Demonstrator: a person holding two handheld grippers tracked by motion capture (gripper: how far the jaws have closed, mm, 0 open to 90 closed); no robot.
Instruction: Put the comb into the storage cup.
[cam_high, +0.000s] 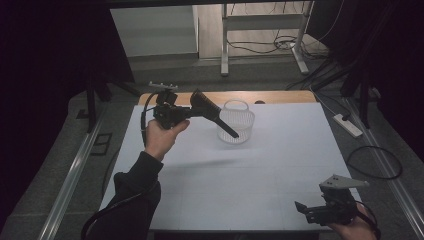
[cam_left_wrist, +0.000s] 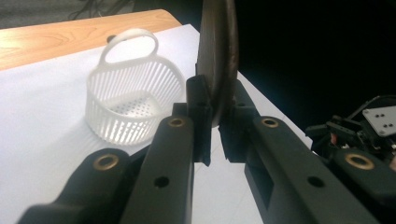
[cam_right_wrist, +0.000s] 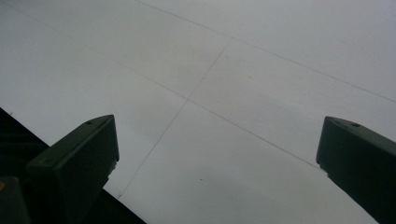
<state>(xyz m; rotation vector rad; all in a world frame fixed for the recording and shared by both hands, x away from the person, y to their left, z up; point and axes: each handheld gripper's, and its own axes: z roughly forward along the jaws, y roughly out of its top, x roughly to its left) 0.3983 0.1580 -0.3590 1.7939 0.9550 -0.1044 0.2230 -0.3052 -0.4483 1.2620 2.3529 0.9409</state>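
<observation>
A dark brush (cam_high: 210, 111) is clamped between the jaws of the left gripper (cam_high: 186, 113), held above the far left part of the white table (cam_high: 260, 175). The brush's handle slants down toward a white slotted basket (cam_high: 236, 122), its tip seen over the basket's near rim (whether it touches cannot be told). In the left gripper view the brush's dark edge (cam_left_wrist: 217, 56) is pinched upright between the pads, with the basket (cam_left_wrist: 133, 100) standing just beyond. The right gripper (cam_high: 307, 211) is held at the near right corner, its jaws spread wide with nothing between them.
</observation>
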